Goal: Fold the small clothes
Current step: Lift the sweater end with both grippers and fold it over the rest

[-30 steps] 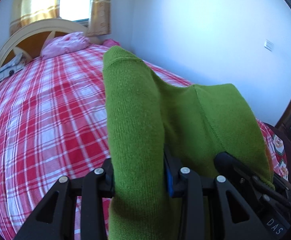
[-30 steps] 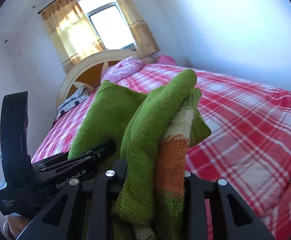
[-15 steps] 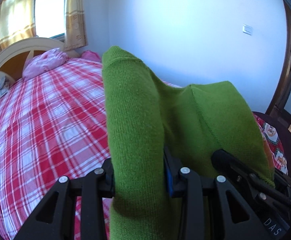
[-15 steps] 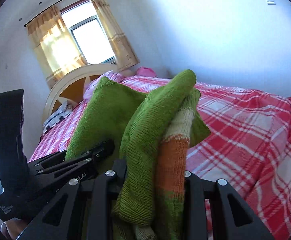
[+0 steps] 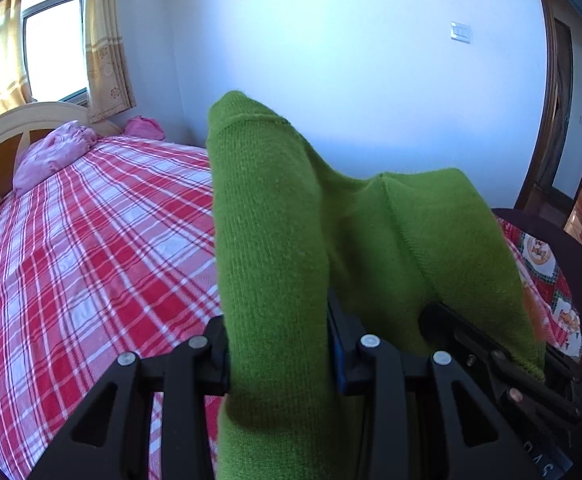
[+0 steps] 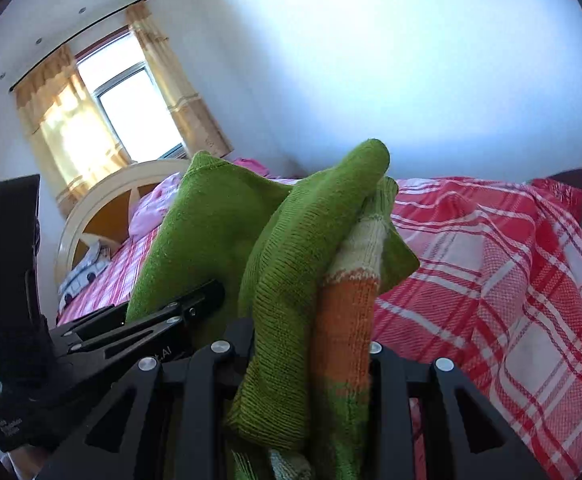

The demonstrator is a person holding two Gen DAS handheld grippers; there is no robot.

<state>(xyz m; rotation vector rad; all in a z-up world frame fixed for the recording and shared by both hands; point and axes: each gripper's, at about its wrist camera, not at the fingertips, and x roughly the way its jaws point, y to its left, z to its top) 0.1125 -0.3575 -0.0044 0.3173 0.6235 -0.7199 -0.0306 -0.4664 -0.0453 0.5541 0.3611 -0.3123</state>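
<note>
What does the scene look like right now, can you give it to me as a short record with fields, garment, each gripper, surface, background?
garment: green knit garment with orange and cream stripes, bunched, held up off the bed
left gripper: shut on the green knit garment
right gripper: shut on a striped fold of the same garment
surface: bed with red checked sheet
background: pink cloth by the headboard, curtained window, white wall

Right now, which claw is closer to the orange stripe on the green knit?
Right. The right claw pinches the orange stripe itself; the left claw grips the green knit at a plain part, away from it.
</note>
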